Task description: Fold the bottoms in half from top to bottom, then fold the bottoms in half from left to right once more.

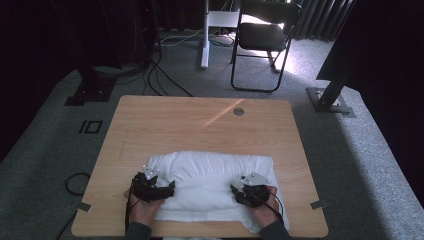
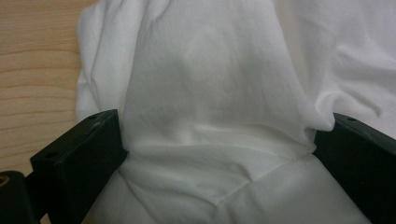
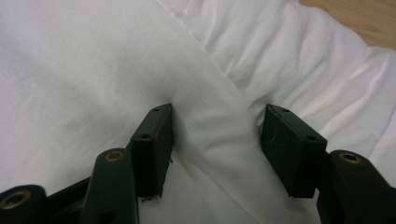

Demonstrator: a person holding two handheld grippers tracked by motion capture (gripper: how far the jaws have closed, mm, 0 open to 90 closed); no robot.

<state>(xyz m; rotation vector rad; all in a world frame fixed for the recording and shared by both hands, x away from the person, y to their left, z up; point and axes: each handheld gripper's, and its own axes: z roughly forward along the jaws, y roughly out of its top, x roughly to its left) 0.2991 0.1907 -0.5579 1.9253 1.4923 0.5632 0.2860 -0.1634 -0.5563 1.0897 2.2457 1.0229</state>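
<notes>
Overhead, a white folded cloth (image 1: 212, 186) lies on the near half of the wooden worktop (image 1: 200, 120). Left claw (image 1: 167, 189) sits at its left end, right claw (image 1: 237, 190) at its right end, both on the fabric. Left gripper view: jaws stand wide apart, a loose hump of cloth (image 2: 210, 116) between them, not pinched. Right gripper view: jaws half open, straddling a fold of cloth (image 3: 215, 135); whether the pads press it, cannot tell.

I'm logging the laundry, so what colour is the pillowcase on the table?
Plain white, no pattern. The pillowcase shows best in the right gripper view.
</notes>
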